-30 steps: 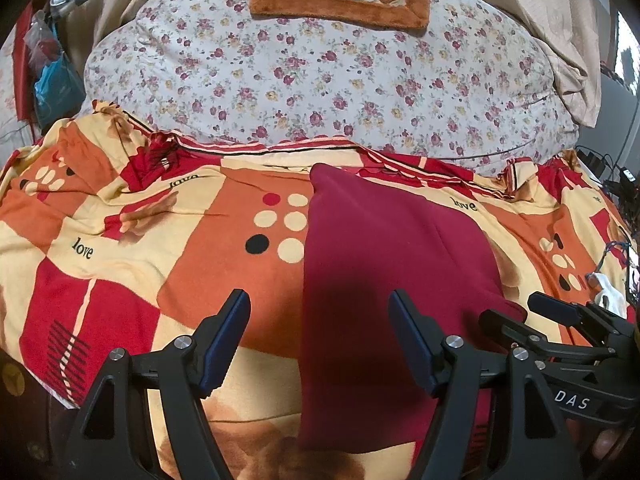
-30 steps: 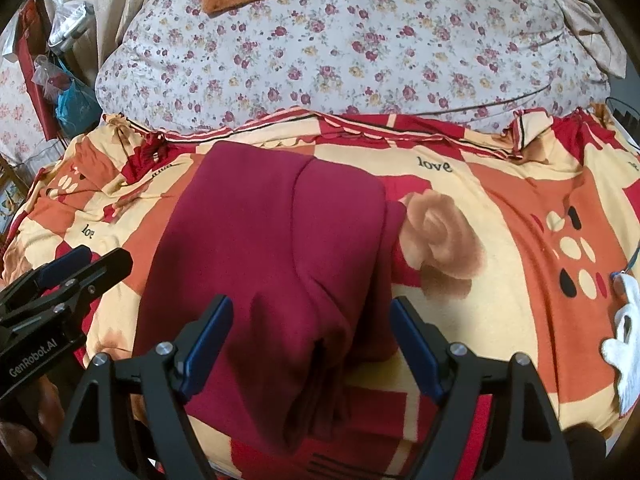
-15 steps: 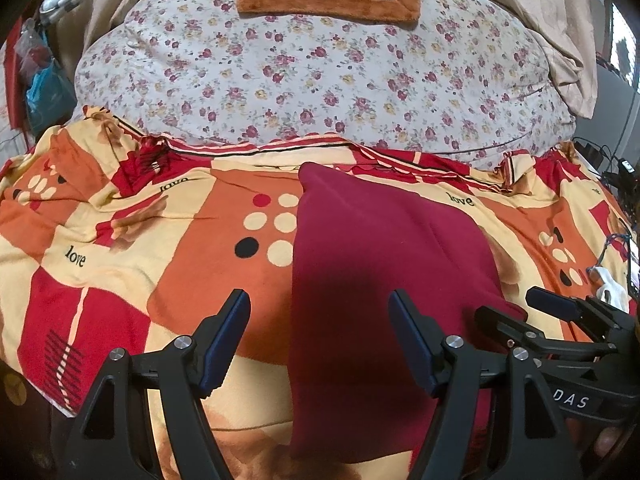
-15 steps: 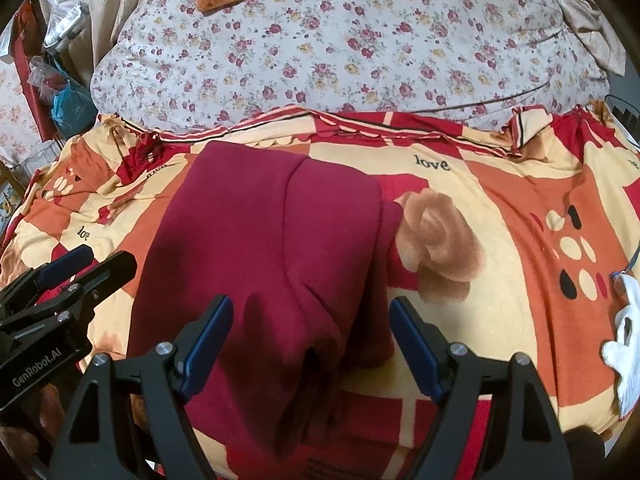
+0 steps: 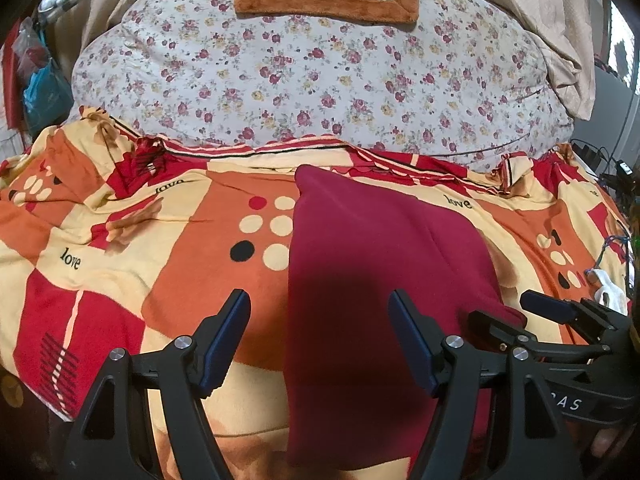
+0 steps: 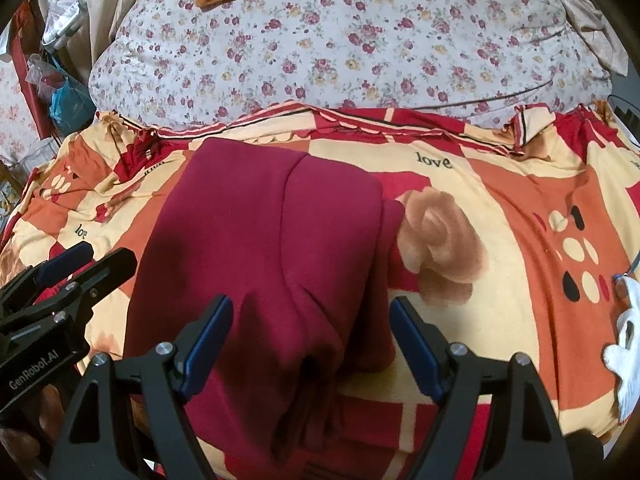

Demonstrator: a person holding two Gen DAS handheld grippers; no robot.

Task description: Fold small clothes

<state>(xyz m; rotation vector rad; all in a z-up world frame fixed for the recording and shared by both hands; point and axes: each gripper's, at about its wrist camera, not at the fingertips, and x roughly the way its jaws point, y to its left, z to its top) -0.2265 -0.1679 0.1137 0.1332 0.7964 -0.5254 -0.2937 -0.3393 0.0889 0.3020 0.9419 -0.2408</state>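
Jaws spread on both grippers — left gripper point(image 5: 319, 336), right gripper point(image 6: 311, 336) — over one folded maroon garment point(image 6: 264, 248).

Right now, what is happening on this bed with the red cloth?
A person is folding a dark red garment on a bed covered by an orange, red and cream blanket. The person holds one gripper in each hand. The garment lies partly folded, its right part doubled over on top. The left gripper and the right gripper both hover open over its near end, and neither is gripping the fabric. A floral quilt is heaped behind.
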